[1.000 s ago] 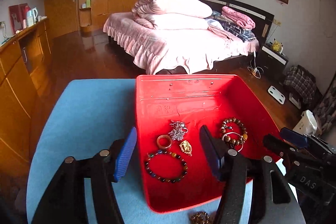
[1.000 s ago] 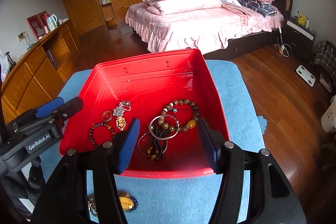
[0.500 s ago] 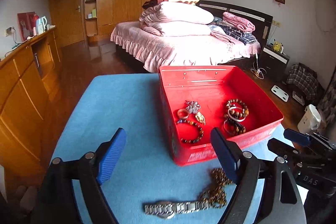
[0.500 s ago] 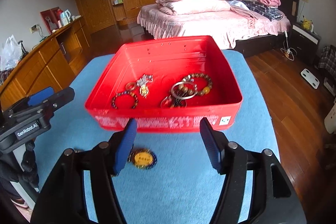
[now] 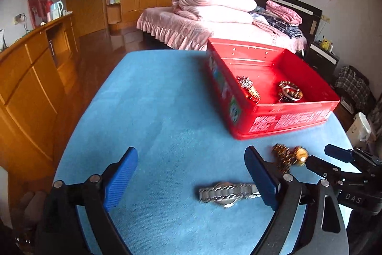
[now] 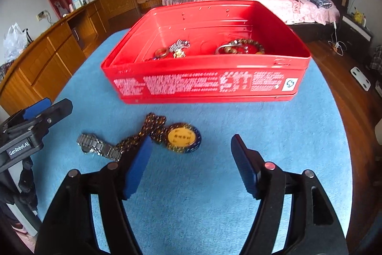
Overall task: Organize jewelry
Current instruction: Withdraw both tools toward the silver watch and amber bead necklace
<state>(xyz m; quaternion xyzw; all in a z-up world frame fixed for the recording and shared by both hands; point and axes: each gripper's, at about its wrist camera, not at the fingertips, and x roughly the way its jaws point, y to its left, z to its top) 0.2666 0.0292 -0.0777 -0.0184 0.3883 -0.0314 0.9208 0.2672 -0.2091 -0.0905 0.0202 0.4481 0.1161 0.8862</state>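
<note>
Both grippers are pulling back from the red box (image 6: 205,85) toward the 2 pieces left on the blue cloth (image 6: 274,135), the left gripper (image 5: 191,177) opening wide by the watch (image 5: 226,192), the right gripper (image 6: 188,163) opening, empty, near the necklace (image 6: 181,138), likely next to go in.

Black left gripper (image 5: 191,173), blue ribbed pads, silver screws, white "GenRobot.AI" lettering

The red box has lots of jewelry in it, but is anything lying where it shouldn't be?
Yes. A silver watch and a gold medallion necklace lie on the blue tabletop in front of the red box, not inside with the bracelets. The necklace chain is bunched up against the watch strap.
</note>
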